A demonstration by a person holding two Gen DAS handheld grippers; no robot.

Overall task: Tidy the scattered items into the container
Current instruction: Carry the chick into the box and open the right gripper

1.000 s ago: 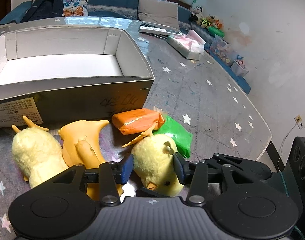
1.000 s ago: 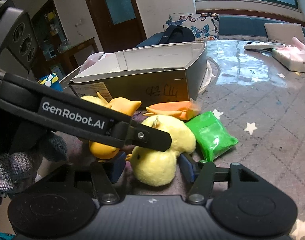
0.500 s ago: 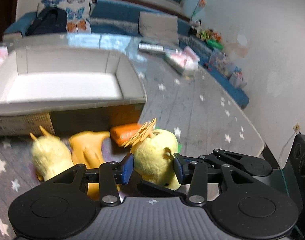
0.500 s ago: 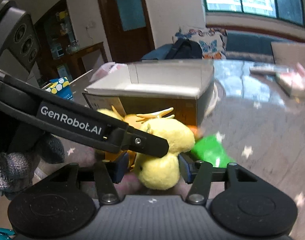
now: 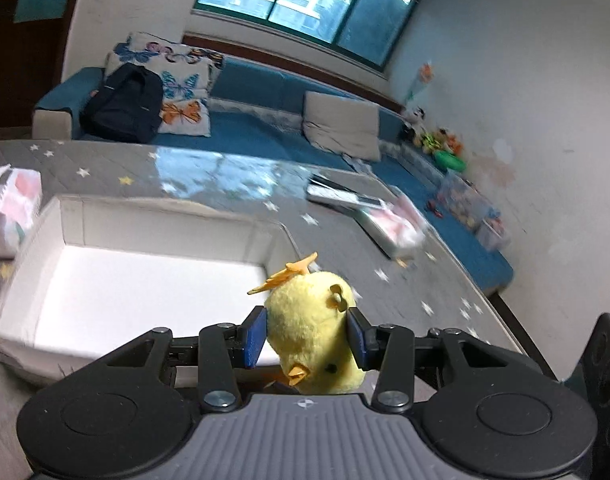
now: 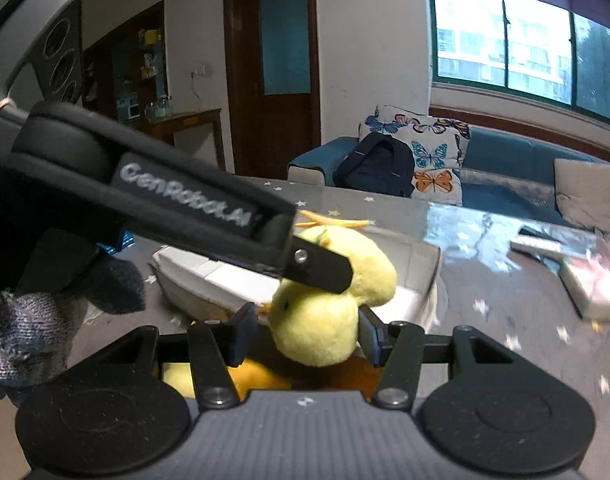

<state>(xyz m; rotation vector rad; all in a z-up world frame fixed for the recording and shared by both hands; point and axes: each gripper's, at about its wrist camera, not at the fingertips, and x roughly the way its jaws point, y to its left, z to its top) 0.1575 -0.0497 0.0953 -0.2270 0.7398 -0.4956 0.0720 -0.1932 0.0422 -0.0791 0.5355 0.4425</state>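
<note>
While the left gripper (image 5: 307, 336) pinches the yellow plush chick (image 5: 313, 332) between both fingers, the right gripper's (image 6: 305, 332) grip is unclear.

We see a blue sofa (image 5: 265, 136) under a wide window (image 5: 305, 0) (daylight outside), butterfly cushions (image 6: 429, 152), a dark wooden door (image 6: 285, 80), and white walls (image 5: 525, 80).

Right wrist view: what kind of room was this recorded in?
Most likely a home living room: a blue sofa with butterfly-print cushions and a black backpack, a wooden door, and a large window facing apartment blocks.
</note>
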